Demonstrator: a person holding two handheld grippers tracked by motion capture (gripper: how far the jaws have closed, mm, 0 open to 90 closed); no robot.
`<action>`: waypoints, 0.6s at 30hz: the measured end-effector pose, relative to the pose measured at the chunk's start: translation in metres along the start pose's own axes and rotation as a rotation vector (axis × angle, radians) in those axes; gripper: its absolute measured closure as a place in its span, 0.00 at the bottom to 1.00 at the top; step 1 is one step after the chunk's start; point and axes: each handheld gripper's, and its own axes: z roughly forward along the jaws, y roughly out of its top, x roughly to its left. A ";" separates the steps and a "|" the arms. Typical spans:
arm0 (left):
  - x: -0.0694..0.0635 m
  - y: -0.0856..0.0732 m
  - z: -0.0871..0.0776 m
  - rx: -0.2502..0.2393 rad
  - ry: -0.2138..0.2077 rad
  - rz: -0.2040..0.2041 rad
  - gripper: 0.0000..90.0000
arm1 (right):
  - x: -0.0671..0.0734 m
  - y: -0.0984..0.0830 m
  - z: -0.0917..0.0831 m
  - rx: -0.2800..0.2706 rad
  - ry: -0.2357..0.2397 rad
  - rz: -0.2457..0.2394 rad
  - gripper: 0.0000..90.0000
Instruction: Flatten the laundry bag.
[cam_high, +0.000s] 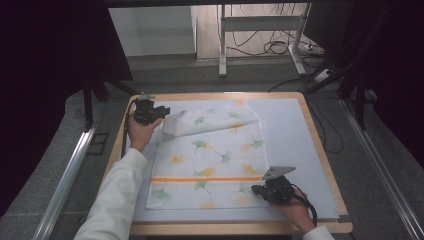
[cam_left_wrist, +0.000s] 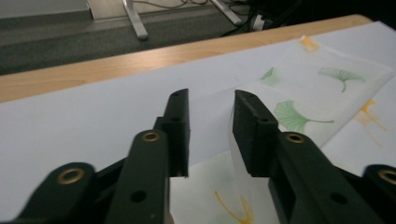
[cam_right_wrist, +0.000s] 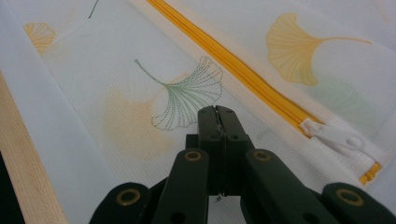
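So it looks like a folding job on the bag (cam_high: 207, 160), a white mesh one with ginkgo leaves and an orange zipper (cam_right_wrist: 243, 70), lying flat on the pale mat (cam_high: 295, 135) mid-table. The far left corner is already flipped over. The left gripper (cam_left_wrist: 210, 126) has its jaws spread with a bit of fabric edge standing between them, not pinched. The right gripper (cam_right_wrist: 218, 116) is pressed together by the near edge; I can't tell if it's got mesh. Next move probably needs a fresh grab for another fold. Wooden table (cam_high: 320, 150), grey floor, cables behind.
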 end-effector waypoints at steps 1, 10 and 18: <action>0.000 0.000 -0.007 -0.012 -0.009 0.004 0.70 | 0.000 0.000 0.000 0.000 0.000 0.001 0.99; -0.022 -0.018 -0.058 -0.054 -0.111 0.069 0.63 | 0.001 0.000 0.000 0.004 -0.002 0.007 0.99; -0.048 -0.044 -0.059 0.007 -0.189 0.153 0.61 | 0.000 0.000 0.000 0.003 -0.003 0.005 0.99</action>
